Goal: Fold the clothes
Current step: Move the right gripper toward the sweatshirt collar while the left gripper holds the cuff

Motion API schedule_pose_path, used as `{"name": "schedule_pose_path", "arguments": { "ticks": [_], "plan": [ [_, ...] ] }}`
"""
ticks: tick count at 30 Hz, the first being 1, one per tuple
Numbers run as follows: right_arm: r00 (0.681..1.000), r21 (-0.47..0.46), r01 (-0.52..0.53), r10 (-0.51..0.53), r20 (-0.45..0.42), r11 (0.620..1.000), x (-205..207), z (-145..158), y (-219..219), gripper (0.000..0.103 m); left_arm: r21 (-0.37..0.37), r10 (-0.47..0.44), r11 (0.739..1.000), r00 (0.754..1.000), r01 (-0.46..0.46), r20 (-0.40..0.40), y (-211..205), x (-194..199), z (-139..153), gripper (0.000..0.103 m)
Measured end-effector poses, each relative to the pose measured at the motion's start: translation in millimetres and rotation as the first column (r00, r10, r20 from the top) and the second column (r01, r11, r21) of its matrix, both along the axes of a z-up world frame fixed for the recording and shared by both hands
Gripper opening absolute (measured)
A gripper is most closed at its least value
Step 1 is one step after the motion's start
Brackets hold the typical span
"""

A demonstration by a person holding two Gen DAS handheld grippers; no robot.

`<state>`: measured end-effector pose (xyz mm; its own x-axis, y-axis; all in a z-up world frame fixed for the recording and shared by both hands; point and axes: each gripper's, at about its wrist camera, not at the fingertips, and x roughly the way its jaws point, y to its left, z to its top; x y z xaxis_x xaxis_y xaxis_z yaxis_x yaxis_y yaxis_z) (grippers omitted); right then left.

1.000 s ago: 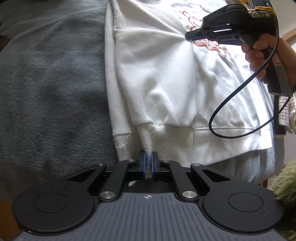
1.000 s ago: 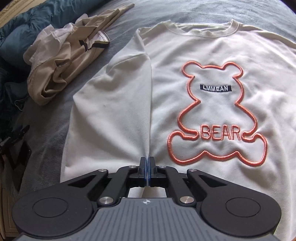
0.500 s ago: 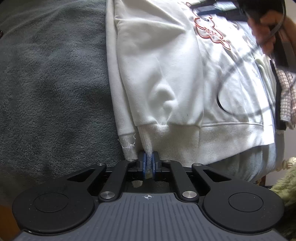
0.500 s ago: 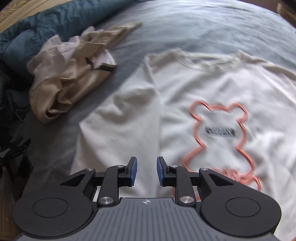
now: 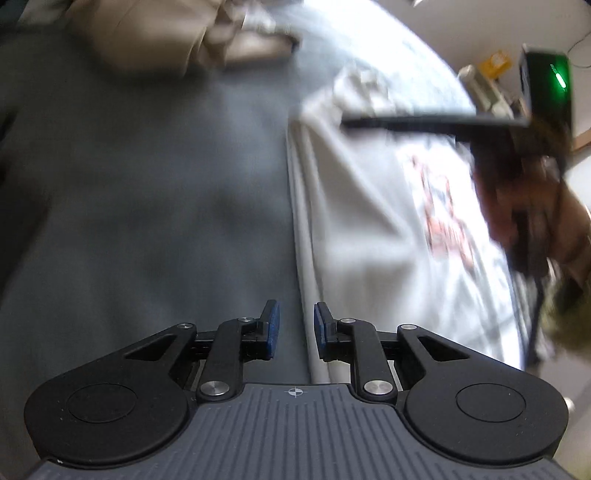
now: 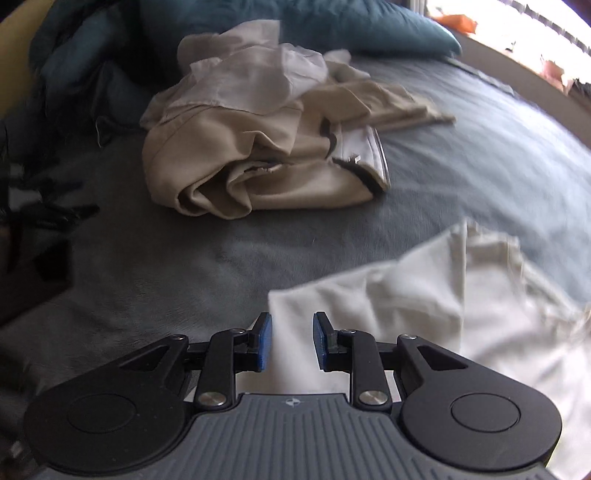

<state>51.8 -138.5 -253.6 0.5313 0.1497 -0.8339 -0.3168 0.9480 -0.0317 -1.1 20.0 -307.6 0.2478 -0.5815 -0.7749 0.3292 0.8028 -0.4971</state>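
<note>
A sweatshirt (image 5: 362,221) lies spread flat on the bed (image 5: 147,192), on the right side in the left wrist view. A heap of crumpled clothes (image 6: 266,140) sits on the bed farther off, to the upper left of the sweatshirt and well apart from it. Behind the heap a pillow (image 6: 332,26) lies along the far edge of the bed. The left gripper (image 5: 295,325) hangs over the sweatshirt's left edge, which runs through the gap between its opening jaws. The right gripper (image 6: 291,339) is above a corner of the sweatshirt, with the heap ahead of it. In the left wrist view a hand (image 5: 535,221) holds the right gripper over the sweatshirt's right part.
</note>
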Motion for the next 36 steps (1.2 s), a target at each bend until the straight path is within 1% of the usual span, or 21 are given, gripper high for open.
{"name": "schedule_pose_path", "arguments": {
  "ticks": [3, 5, 9, 11, 14, 15, 17, 18, 19, 20, 21, 23, 26, 29, 31, 34, 35, 36],
  "plan": [
    [1.000, -0.011, 0.028, -0.028, 0.008, 1.000, 7.9, 1.1, -4.0, 0.026, -0.030, 0.039, 0.999, 0.997, -0.037, 0.065, -25.5, 40.7, -14.1, 0.019],
    [0.998, -0.023, 0.056, -0.055, 0.004, 0.998, 8.6, 0.5, -9.2, 0.026, -0.059, 0.040, 0.998, 0.995, -0.035, 0.089, -28.5, 59.2, -15.2, 0.019],
    [0.991, -0.064, 0.133, -0.132, 0.011, 0.989, 11.9, -4.6, -24.6, 0.026, -0.043, 0.000, 0.999, 0.993, 0.005, 0.120, -45.2, 82.7, -21.0, 0.019],
    [0.980, -0.054, 0.199, -0.198, 0.013, 0.979, 18.0, -8.4, -37.3, 0.025, -0.064, -0.007, 0.998, 0.993, 0.014, 0.115, -44.7, 86.0, -20.1, 0.019],
    [0.962, -0.004, 0.272, -0.272, 0.003, 0.962, 29.8, -15.7, -53.5, 0.023, -0.063, -0.026, 0.997, 0.993, 0.033, 0.116, -49.2, 85.9, -18.2, 0.019],
    [0.958, 0.009, 0.287, -0.286, -0.007, 0.958, 33.4, -19.6, -57.2, 0.023, -0.067, -0.027, 0.997, 0.993, 0.035, 0.115, -51.6, 90.5, -21.6, 0.019],
    [0.951, 0.019, 0.309, -0.309, -0.028, 0.951, 40.0, -29.2, -63.4, 0.019, -0.073, -0.023, 0.997, 0.994, 0.031, 0.110, -53.7, 93.0, -26.0, 0.019],
    [0.949, 0.013, 0.315, -0.314, -0.035, 0.949, 41.8, -34.0, -65.3, 0.019, -0.074, -0.021, 0.997, 0.994, 0.030, 0.112, -53.9, 92.3, -26.9, 0.017],
    [0.946, 0.007, 0.321, -0.321, -0.042, 0.947, 43.6, -38.8, -67.3, 0.019, -0.072, -0.017, 0.997, 0.993, 0.026, 0.118, -53.0, 91.0, -26.5, 0.014],
    [0.944, 0.000, 0.327, -0.327, -0.048, 0.945, 45.1, -42.9, -69.2, 0.018, -0.069, -0.014, 0.997, 0.992, 0.023, 0.125, -51.1, 90.1, -26.4, 0.007],
    [0.941, -0.004, 0.335, -0.334, -0.053, 0.942, 46.0, -45.7, -71.2, 0.017, -0.068, -0.007, 0.998, 0.991, 0.017, 0.136, -50.5, 88.9, -25.9, 0.004],
    [0.933, -0.004, 0.355, -0.355, -0.058, 0.935, 46.6, -50.1, -76.6, 0.016, -0.073, 0.012, 0.997, 0.988, -0.001, 0.153, -49.1, 86.1, -24.5, 0.003],
    [0.920, 0.003, 0.387, -0.385, -0.071, 0.922, 47.6, -56.2, -86.2, 0.016, -0.096, 0.056, 0.995, 0.986, -0.041, 0.158, -37.5, 78.3, -20.2, 0.001],
    [0.909, 0.026, 0.412, -0.408, -0.088, 0.911, 47.5, -62.9, -95.3, 0.014, -0.097, 0.085, 0.993, 0.988, -0.072, 0.132, -30.7, 74.6, -24.4, 0.001],
    [0.907, 0.036, 0.415, -0.410, -0.095, 0.909, 48.1, -64.5, -98.3, 0.013, -0.088, 0.088, 0.993, 0.991, -0.079, 0.104, -30.6, 73.5, -28.8, 0.001],
    [0.905, 0.042, 0.418, -0.413, -0.099, 0.907, 48.2, -57.9, -101.6, 0.013, -0.134, 0.112, 0.985, 0.993, -0.104, 0.049, -25.4, 77.4, -27.9, 0.004],
    [0.902, 0.052, 0.426, -0.420, -0.095, 0.903, 47.8, -53.2, -104.2, 0.015, -0.152, 0.119, 0.982, 0.992, -0.111, 0.043, -21.9, 78.6, -25.3, 0.010],
    [0.897, 0.067, 0.439, -0.433, -0.087, 0.896, 47.3, -47.2, -107.8, 0.015, -0.169, 0.127, 0.979, 0.991, -0.117, 0.046, -17.7, 79.9, -21.3, 0.020]
  ]
}}
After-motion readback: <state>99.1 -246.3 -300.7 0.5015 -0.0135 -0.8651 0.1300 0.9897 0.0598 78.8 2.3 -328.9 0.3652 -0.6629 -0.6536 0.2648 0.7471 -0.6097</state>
